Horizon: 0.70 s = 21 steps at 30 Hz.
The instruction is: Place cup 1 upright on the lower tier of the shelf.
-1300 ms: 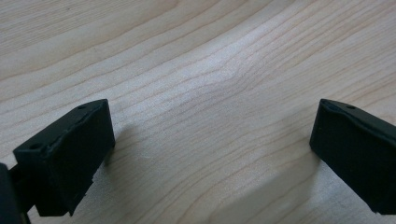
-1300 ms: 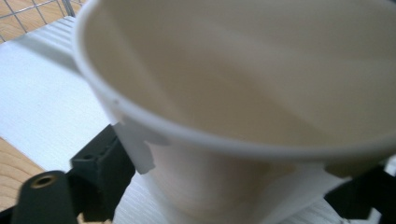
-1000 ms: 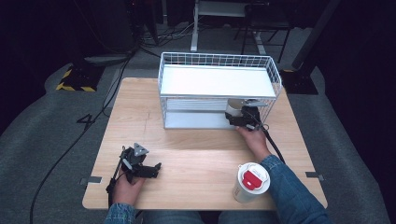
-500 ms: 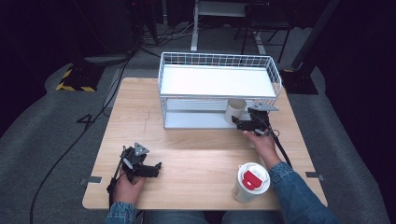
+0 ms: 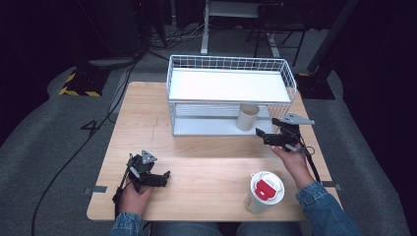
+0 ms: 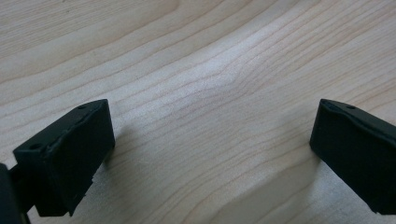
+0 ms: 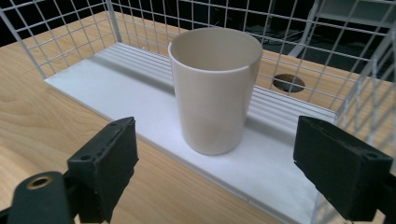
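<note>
While the right hand-held gripper sits just in front of the white wire rack, its two black jaws are wide apart and hold nothing. One cream cup stands upright on the rack's bottom shelf, near the front edge, a little way past the jaws and in line with the gap between them. Wire walls close in the back and sides of that shelf, and a flat white top shelf sits over the cup, so the open way in is from the front. One paper cup with a white lid and red tab stands near the front edge of the tabletop, close beside the right forearm. The left hand-held gripper rests low at the front left, jaws wide apart, with bare wood between them. Lots of open wood lies between the two grippers.
</note>
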{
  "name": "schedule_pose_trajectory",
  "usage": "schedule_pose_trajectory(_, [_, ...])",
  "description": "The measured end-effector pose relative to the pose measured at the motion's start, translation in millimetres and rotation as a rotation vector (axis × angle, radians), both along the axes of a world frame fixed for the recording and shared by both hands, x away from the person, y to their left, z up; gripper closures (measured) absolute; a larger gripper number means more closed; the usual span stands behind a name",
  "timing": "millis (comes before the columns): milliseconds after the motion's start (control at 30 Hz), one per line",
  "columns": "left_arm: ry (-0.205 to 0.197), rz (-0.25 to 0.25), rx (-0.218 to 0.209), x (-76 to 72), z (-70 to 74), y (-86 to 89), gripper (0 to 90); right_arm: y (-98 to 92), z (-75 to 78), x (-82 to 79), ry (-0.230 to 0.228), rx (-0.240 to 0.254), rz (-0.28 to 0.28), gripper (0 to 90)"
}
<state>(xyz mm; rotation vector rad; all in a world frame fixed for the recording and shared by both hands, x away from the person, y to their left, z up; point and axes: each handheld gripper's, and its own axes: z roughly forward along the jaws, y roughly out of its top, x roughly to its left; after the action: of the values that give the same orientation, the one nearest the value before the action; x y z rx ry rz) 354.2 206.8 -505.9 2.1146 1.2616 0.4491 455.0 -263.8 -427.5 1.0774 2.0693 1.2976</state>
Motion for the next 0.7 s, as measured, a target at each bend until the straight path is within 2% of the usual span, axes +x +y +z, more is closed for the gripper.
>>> schedule_pose_trajectory(167, [0.001, -0.002, -0.002, 1.9, 0.0, 0.0, 0.4, -12.6, 7.1, -17.1, 0.002, -0.006, 0.017, 14.4])
schedule_pose_trajectory(233, [0.0, -0.004, 0.001, 2.5, 0.1, 0.2, 0.3, -18.2, 8.9, -23.5, 0.004, -0.001, 0.044, 14.2])
schedule_pose_trajectory(267, [0.002, -0.004, -0.002, 2.9, 0.0, 0.0, 0.3, -22.4, 10.4, -30.2, 0.009, -0.006, 0.041, 14.2])
schedule_pose_trajectory(333, [0.001, -0.005, 0.0, 3.6, 0.1, 0.0, 0.4, -23.7, 10.8, -32.2, 0.015, -0.009, 0.035, 14.2])
schedule_pose_trajectory(567, [0.001, -0.002, -0.002, 3.0, 0.0, -0.3, 0.5, -40.3, 9.4, -47.5, 0.065, -0.032, 0.043, 14.3])
schedule_pose_trajectory(700, [0.0, -0.001, -0.001, 2.8, 0.0, -0.3, 0.5, -49.7, 4.2, -56.8, 0.079, -0.053, 0.099, 14.4])
